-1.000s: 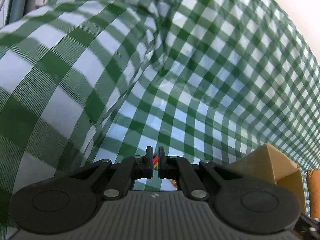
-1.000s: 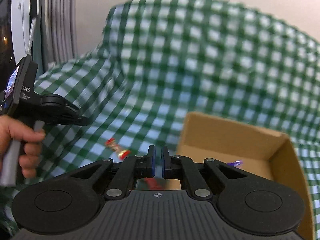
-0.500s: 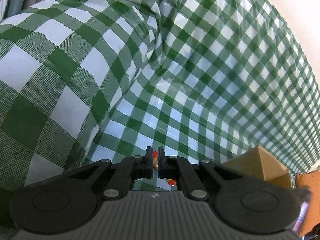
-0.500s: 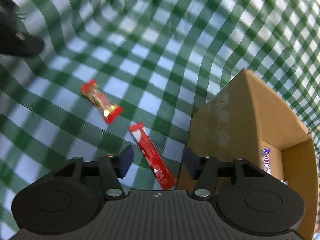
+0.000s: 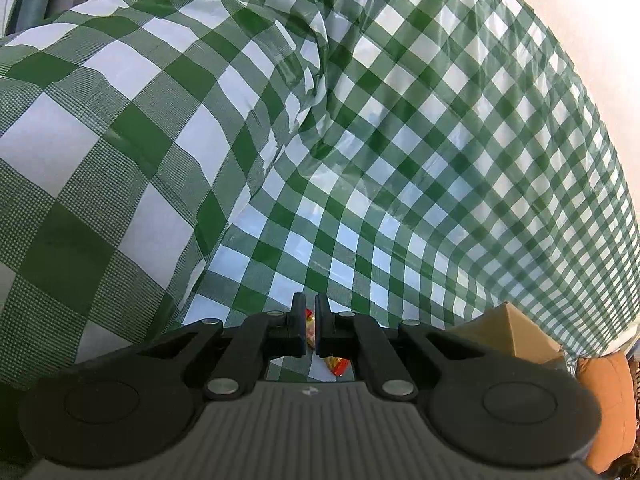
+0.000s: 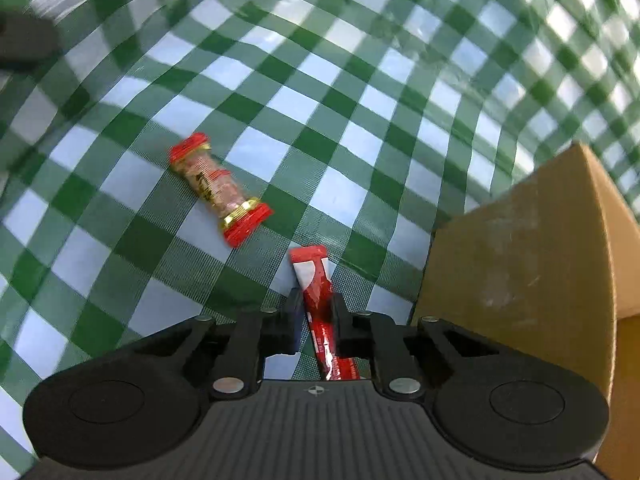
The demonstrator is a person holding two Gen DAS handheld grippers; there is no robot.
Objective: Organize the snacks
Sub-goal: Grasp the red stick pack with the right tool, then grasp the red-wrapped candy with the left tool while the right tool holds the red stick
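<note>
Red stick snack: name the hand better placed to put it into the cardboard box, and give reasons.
Right. The right gripper has just closed on the red stick snack, with the cardboard box right beside it. The left gripper is shut and empty, above the other wrapped snack.

The left tool [image 5: 311,326] is pointing down over a green-and-white checked cloth [image 5: 400,152], its two black fingers [image 5: 298,320] standing almost together with only a thin slit between them. Through that slit and just below it, a red-and-yellow snack wrapper [image 5: 338,365] is showing; whether the pads are pressing on it cannot be told. The cloth is rising in a big rumpled fold on the left and draping upward behind. At the lower right, a corner of a brown cardboard box [image 5: 508,332] is sitting on the cloth, with something orange [image 5: 608,400] beside it at the edge.
</note>
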